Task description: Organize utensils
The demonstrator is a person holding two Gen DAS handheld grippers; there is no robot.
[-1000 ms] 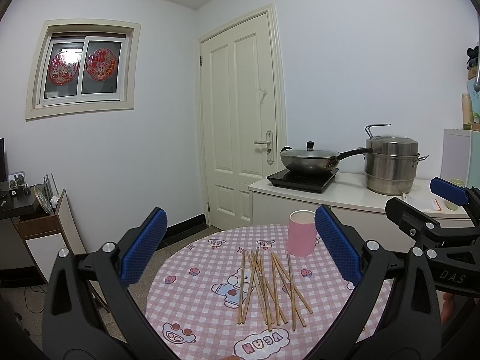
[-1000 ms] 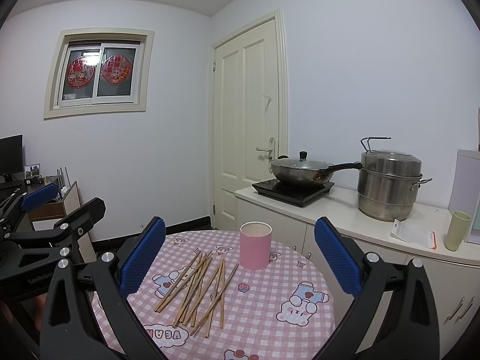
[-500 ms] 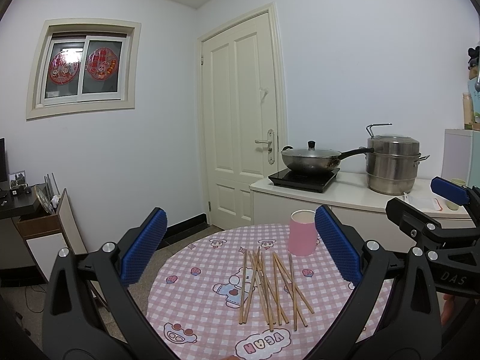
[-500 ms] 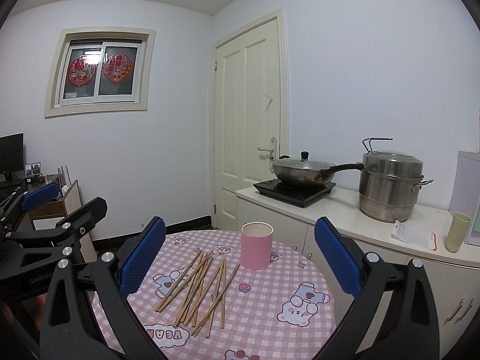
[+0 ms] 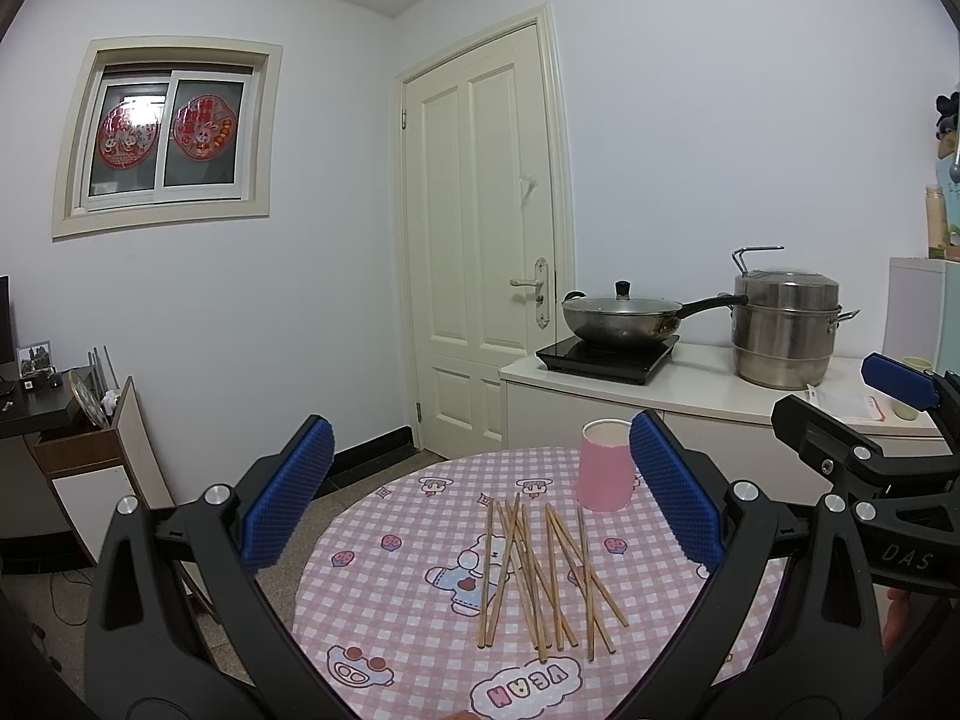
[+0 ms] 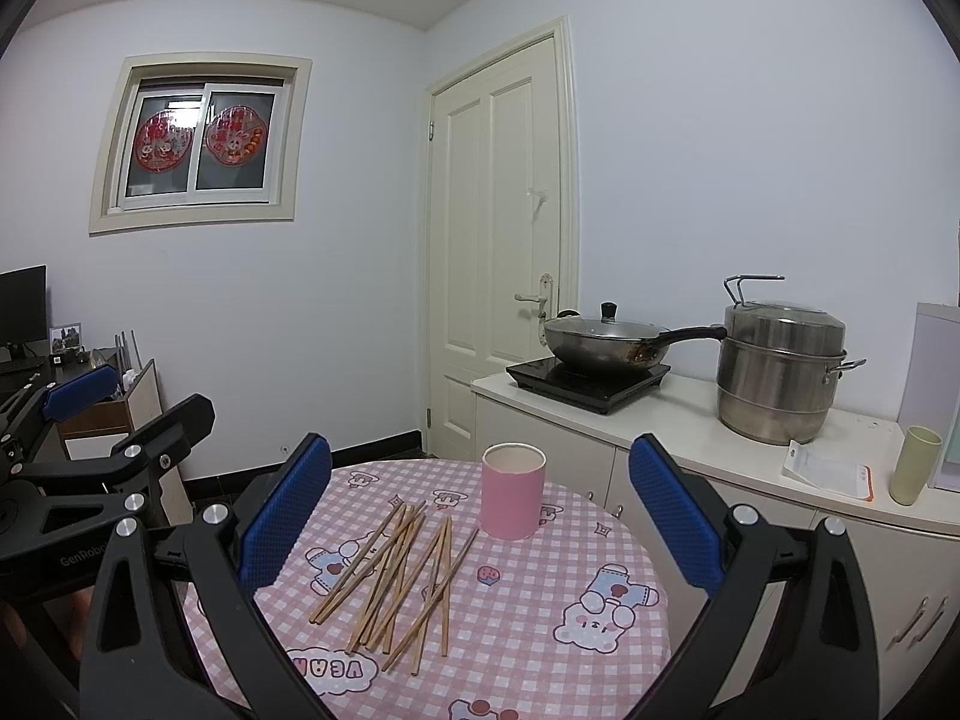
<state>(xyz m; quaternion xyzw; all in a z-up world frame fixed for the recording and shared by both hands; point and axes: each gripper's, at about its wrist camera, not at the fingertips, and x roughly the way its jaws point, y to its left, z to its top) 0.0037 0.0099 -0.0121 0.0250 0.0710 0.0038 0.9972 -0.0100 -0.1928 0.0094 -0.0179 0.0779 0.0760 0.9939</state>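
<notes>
Both grippers have barely shifted over the last second: the wooden chopsticks [image 5: 540,576] sit a touch further right in the left wrist view and the room rides slightly lower in the right one, so this reads as a slow settling in front of the table, not a reach. Left gripper [image 5: 480,498] hovers above the near edge of the round table with its pink checked cartoon cloth [image 5: 384,588], blue-padded jaws spread wide with nothing between them. Right gripper [image 6: 480,504] hangs beside it, jaws equally wide and empty. Loose chopsticks lie in a crossed, fanned heap at the middle of the cloth, none lifted. Just behind them stands the pink cylindrical cup [image 6: 513,491], upright, apparently empty, and not touching the sticks. Judged from this, sorting has not begun; the likely first move is to lower 1 gripper onto a stick at the edge of the heap, where crossings are fewest
</notes>
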